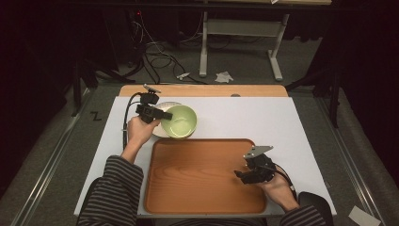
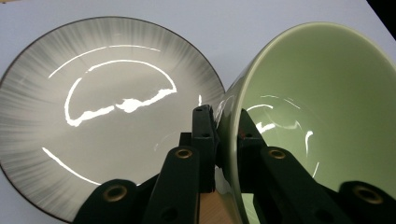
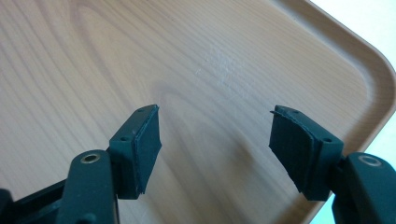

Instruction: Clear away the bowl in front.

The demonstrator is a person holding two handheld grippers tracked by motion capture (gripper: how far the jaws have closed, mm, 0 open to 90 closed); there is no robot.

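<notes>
my left hand-held gripper [image 2: 227, 128] is clamped on the wall of the green bowl [image 1: 180, 121], one jaw outside, one inside, and the bowl hangs tilted beside the grey plate [image 2: 93, 112] on the counter [image 1: 263, 117], just past the far left corner of the wooden tray [image 1: 202, 188]. i judge the step is carrying the bowl onto the tray. a one-sided rim grip will let it swing, so i should keep the squeeze firm, lift enough to clear the tray's rim, and set it down flat. my right hand-held gripper [image 3: 215, 144] hovers wide open over the tray, holding nothing; it should stay out of the landing spot.
</notes>
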